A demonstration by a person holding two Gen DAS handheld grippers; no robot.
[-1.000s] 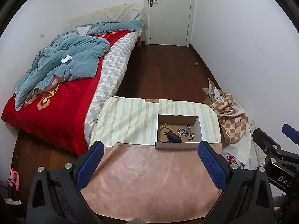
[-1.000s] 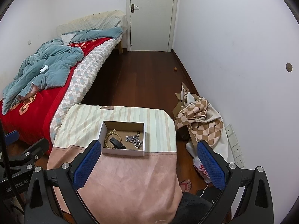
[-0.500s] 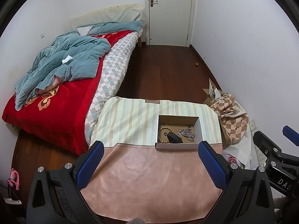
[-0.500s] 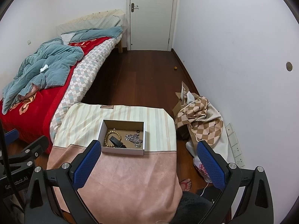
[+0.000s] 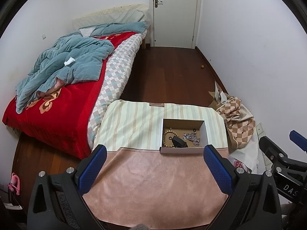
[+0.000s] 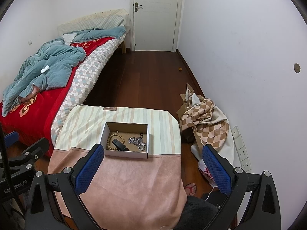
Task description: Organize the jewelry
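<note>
A small open cardboard box (image 5: 205, 128) (image 6: 126, 154) sits on a cloth-covered table (image 5: 153, 182) (image 6: 130, 182). Inside lie a wooden bead bracelet (image 5: 166, 134) (image 6: 109, 140), a black band-like item (image 5: 179, 142) (image 6: 119, 144), a silver chain (image 5: 191, 138) (image 6: 137, 141) and a small dark ring (image 5: 194, 129) (image 6: 141, 134). My left gripper (image 5: 155, 158) is open and empty, held above the table's near half, short of the box. My right gripper (image 6: 152, 160) is open and empty, its left finger near the box's front left corner.
A bed with a red cover and blue quilt (image 5: 63, 71) stands to the left. A checked cloth heap over cardboard (image 5: 236, 118) (image 6: 205, 118) lies on the wood floor by the right wall. A closed white door (image 5: 174, 13) is at the far end.
Both views have shifted only slightly. The box and jewelry have not moved. Both grippers stay open.
</note>
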